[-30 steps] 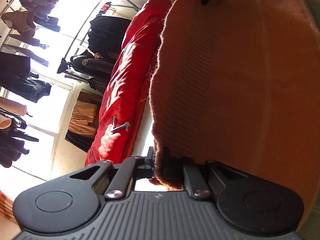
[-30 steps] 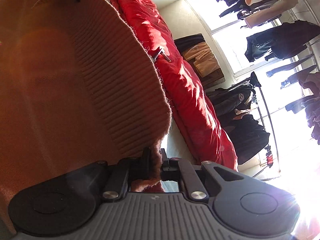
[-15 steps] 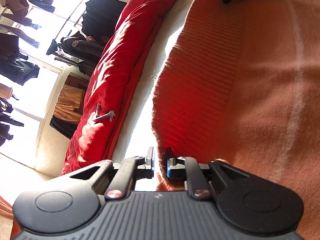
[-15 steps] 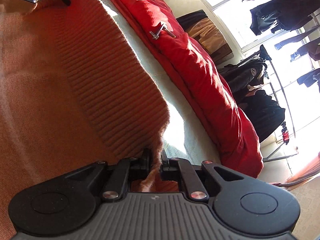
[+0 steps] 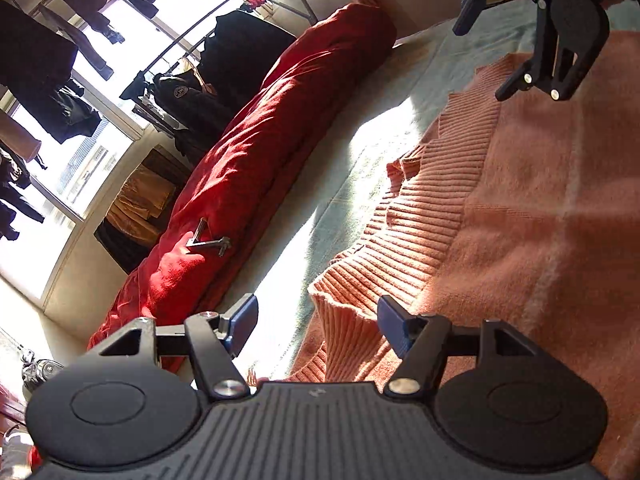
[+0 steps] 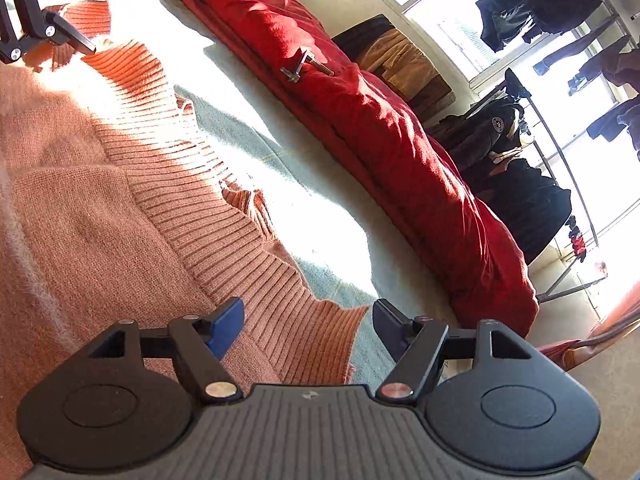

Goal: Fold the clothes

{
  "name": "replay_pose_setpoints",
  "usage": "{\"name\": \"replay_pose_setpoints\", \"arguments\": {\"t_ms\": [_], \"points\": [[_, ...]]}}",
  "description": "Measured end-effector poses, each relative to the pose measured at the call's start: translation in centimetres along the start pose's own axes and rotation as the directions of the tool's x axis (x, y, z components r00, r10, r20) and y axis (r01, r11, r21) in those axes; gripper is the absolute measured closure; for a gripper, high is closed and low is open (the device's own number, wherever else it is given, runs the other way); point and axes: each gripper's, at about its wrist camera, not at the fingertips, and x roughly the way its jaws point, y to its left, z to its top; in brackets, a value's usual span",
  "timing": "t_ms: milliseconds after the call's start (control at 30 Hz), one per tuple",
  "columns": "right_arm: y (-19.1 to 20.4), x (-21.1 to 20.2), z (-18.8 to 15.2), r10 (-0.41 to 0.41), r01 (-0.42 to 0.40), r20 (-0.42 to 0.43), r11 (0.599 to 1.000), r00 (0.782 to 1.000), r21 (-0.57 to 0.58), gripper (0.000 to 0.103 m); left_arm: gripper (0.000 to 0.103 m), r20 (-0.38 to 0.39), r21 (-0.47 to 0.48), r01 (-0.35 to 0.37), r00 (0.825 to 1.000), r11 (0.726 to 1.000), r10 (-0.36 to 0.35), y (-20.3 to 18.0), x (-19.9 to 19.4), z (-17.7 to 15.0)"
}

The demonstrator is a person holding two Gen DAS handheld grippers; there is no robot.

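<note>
Both claws open over orange sweater.

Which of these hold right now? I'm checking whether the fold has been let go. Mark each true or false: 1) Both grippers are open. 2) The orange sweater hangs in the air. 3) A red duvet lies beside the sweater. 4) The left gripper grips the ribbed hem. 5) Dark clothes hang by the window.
1) True: the left gripper and the right gripper both have their jaws apart.
2) False: the orange sweater lies on the bed.
3) True: the red duvet runs alongside it.
4) False: the ribbed hem lies loose between its fingers.
5) True: the dark clothes hang on a rack.
</note>
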Motion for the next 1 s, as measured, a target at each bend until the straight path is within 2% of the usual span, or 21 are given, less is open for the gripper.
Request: {"name": "replay_pose_setpoints", "arguments": {"t_ms": [33, 133, 233, 300, 367, 433, 533, 633, 700, 800, 900, 1000], "points": [[-0.2, -0.8, -0.1, 0.013, -0.013, 0.008, 1.000, 1.000, 0.013, 0.026, 0.033, 0.002, -0.010, 0.003, 1.000, 1.000, -0.003, -0.2, -0.6, -0.3], [-0.5, -3.1, -0.7, 0.048, -0.049, 0.030, 0.998, 0.998, 0.047, 0.017, 0.033, -0.018, -0.088, 0.055, 0.998, 0.995, -0.057, -0.1, -1.5, -1.6], [0.0, -5.5, -1.8, 0.103, -0.107, 0.035, 0.987, 0.994, 0.118, 0.009, 0.033, -0.045, -0.195, 0.125, 0.990, 0.973, -0.136, 0.2, -1.7, -3.2], [0.3, -6.4, -2.3, 0.133, -0.137, 0.033, 0.975, 0.991, 0.178, 0.008, 0.033, -0.066, -0.275, 0.135, 0.985, 0.952, -0.159, 0.6, -1.2, -4.2], [0.6, -6.9, -2.8, 0.144, -0.146, 0.029, 0.959, 0.989, 0.244, 0.008, 0.033, -0.072, -0.372, 0.147, 0.980, 0.916, -0.186, 1.5, -0.6, -5.0], [0.9, -6.9, -3.2, 0.156, -0.155, 0.021, 0.940, 0.987, 0.304, 0.008, 0.033, -0.067, -0.485, 0.167, 0.972, 0.859, -0.226, 2.4, -0.1, -5.9], [1.3, -6.4, -3.9, 0.183, -0.173, 0.011, 0.906, 0.983, 0.386, 0.000, 0.033, -0.072, -0.576, 0.163, 0.966, 0.801, -0.248, 2.8, 0.1, -7.3], [1.7, -5.9, -4.7, 0.211, -0.188, 0.001, 0.866, 0.977, 0.464, 0.000, 0.033, -0.079, -0.637, 0.151, 0.963, 0.756, -0.259, 2.4, -0.8, -9.1], [1.8, -5.7, -5.6, 0.232, -0.192, -0.018, 0.845, 0.973, 0.499, 0.000, 0.033, -0.082, -0.645, 0.145, 0.963, 0.750, -0.256, 1.7, -2.0, -10.0], [1.3, -5.9, -7.4, 0.255, -0.195, -0.031, 0.806, 0.966, 0.559, 0.000, 0.033, -0.110, -0.597, 0.113, 0.969, 0.794, -0.221, 0.4, -4.2, -10.5], [0.9, -6.3, -9.1, 0.265, -0.190, -0.041, 0.781, 0.963, 0.594, 0.000, 0.033, -0.135, -0.609, 0.091, 0.967, 0.788, -0.216, 0.1, -5.8, -10.6], [0.5, -7.3, -9.2, 0.269, -0.209, -0.006, 0.762, 0.963, 0.612, 0.000, 0.033, -0.122, -0.588, 0.087, 0.973, 0.804, -0.194, 0.2, -7.4, -9.6]]}}
